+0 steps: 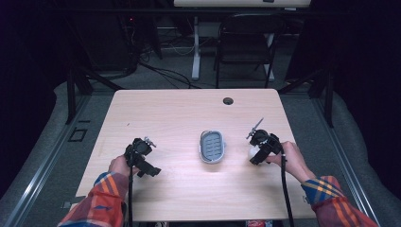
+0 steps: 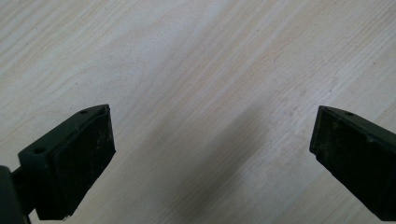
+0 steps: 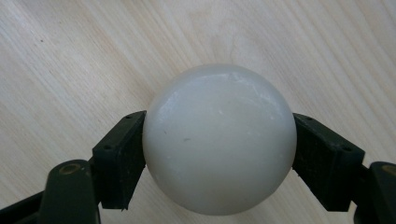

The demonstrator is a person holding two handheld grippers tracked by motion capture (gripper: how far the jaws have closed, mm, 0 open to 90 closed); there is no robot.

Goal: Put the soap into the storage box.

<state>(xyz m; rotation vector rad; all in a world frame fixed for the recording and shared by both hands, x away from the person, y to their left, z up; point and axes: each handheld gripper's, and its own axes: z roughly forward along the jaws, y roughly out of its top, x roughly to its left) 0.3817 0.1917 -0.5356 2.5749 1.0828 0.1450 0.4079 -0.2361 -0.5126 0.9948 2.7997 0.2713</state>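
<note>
Clearly, a white ball (image 3: pixel 219 140) is clamped between the two black jaws of the right gripper (image 3: pixel 219 158), one pad pressed against each side of it, with pale wood grain seen behind it in the right gripper view. From the high view the same ball (image 1: pixel 254 152) is seen as a small white shape under the right gripper (image 1: pixel 259 150), which is held by the right hand (image 1: pixel 289 160) near the right edge of the table (image 1: pixel 189 113). A plaid sleeve (image 1: pixel 331 196) is seen behind that hand. At the middle of the table, well apart from the ball, a grey tray (image 1: pixel 212 146) with a row of oval hollows is laid flat. The left gripper (image 1: pixel 140 158) is held by the left hand (image 1: pixel 120 166) over the left part of the table, well apart from the tray. Its jaws are spread wide in the left gripper view, nothing being held between them, and only bare wood (image 2: pixel 201 93) is seen in the gap. A small round hole (image 1: pixel 228 100) is set in the tabletop near the far edge. Beyond the table a dark folding chair (image 1: pixel 246 42) is seen on the floor.
</note>
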